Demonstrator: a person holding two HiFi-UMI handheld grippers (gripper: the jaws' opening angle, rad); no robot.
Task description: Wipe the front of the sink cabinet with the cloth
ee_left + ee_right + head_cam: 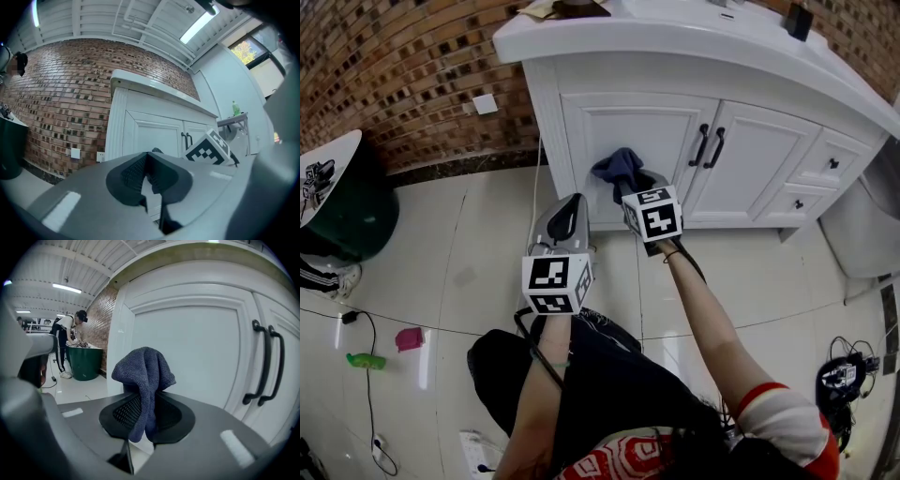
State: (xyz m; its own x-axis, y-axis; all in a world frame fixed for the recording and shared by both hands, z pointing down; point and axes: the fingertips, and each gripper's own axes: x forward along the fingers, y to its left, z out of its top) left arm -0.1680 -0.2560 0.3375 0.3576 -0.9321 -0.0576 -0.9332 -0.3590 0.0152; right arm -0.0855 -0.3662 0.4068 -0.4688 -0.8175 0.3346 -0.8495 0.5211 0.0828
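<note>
A dark blue cloth is clamped in my right gripper, bunched up above the jaws and close to the white left door of the sink cabinet. In the head view the cloth sits against the lower part of that door, with the right gripper behind it. My left gripper hangs lower and to the left, away from the cabinet. Its jaws meet with nothing between them.
Two black door handles stand at the cabinet's middle, with small drawers to the right. A brick wall runs at the left. A green bin, cables and small items lie on the tile floor. A person stands far off.
</note>
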